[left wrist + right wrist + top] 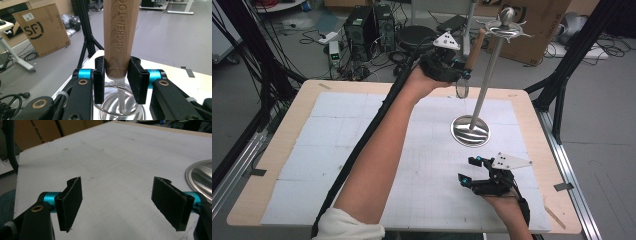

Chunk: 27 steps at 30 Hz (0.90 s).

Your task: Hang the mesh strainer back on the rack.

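One whisk (121, 37), one stand (470, 131), two grippers.

Black left gripper (460, 74), cyan collars, brass pivot screws, grey three-cornered plate on top; right gripper (472, 171) matches. White rolled sleeve (347, 226), thick black cable trailing.

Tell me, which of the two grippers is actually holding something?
The left gripper, raised beside the metal stand: its jaws clamp a wooden-handled utensil. The right gripper rests open over the table.
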{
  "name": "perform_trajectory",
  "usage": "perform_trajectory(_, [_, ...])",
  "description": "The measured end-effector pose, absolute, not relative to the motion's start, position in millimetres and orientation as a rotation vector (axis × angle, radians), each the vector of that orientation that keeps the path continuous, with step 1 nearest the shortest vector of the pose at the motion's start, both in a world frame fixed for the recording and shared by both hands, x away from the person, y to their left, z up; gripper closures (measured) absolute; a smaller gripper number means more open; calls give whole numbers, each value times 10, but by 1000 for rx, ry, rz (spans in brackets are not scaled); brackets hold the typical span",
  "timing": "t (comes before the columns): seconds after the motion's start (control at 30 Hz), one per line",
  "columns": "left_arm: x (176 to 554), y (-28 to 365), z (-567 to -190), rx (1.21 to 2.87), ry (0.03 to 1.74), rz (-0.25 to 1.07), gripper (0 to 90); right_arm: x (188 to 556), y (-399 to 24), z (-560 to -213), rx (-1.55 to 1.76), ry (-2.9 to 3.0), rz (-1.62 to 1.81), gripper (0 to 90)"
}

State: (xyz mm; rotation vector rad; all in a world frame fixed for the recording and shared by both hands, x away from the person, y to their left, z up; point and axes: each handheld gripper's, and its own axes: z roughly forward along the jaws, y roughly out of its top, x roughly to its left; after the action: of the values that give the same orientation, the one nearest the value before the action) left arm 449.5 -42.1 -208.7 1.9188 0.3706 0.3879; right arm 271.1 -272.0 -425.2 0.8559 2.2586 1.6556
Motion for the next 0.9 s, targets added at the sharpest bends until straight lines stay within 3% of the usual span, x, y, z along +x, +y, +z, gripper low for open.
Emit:
perform_trajectory(0.47, [4427,-428,-2087,1930,365,402,540,2699,-2712,-4240,848,2257,1661,240])
perform_trajectory(0.9, [4352,-186,-2083,1934,394,344,396,2696,-2673,-4239,830,2272,1651,240])
